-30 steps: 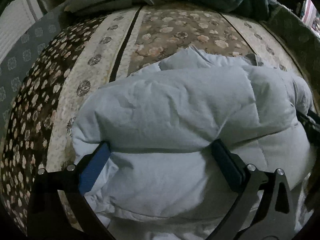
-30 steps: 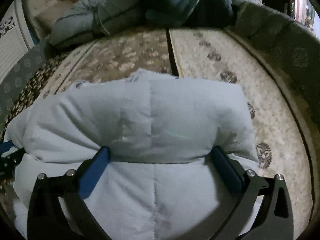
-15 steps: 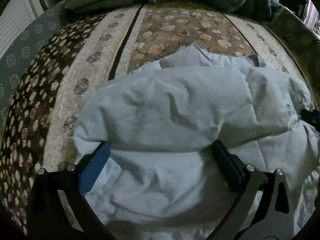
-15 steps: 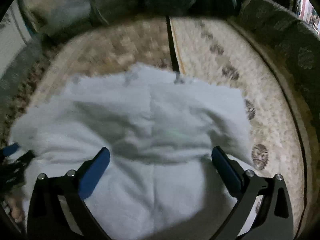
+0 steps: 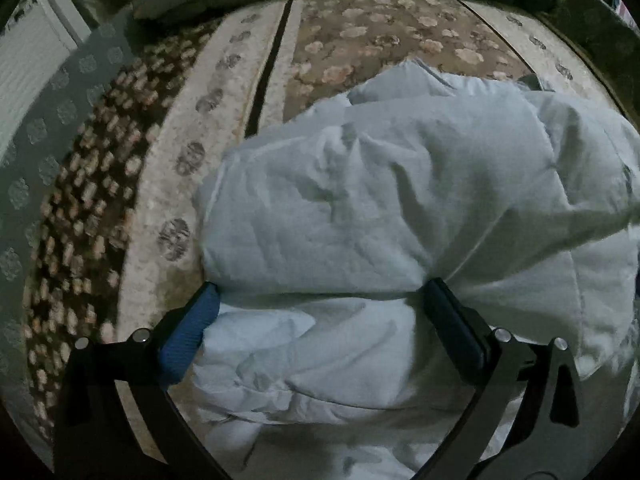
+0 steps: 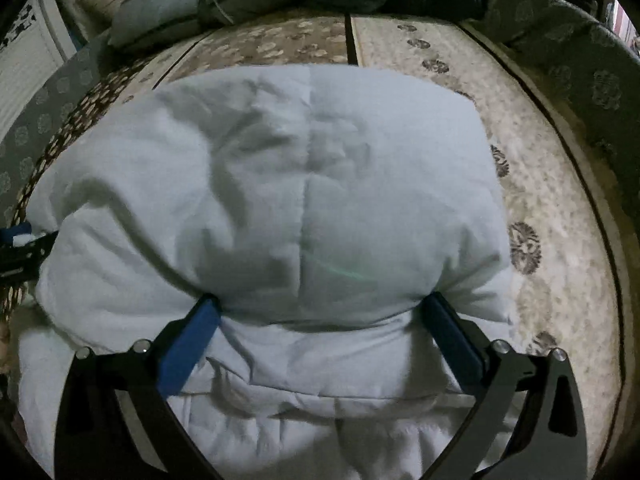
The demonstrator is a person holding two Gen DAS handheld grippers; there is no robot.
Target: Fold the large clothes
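Puffy jacket (image 5: 380, 208) bulges between spread hand-held gripper (image 5: 322, 292) fingers, seemingly touching.

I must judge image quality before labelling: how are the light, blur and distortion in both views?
Left wrist view: dim, strong fisheye bending, bedspread smeared by motion, jacket fairly sharp. Right wrist view: equally dim, jacket soft, faint green glare streak on it.

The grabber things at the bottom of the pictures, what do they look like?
The left gripper and the right gripper look alike. Each has two curved black metal arms with round silver bolts and slot-shaped holes, ending in flat, ridged blue pads. No cables, markings or sleeves show.
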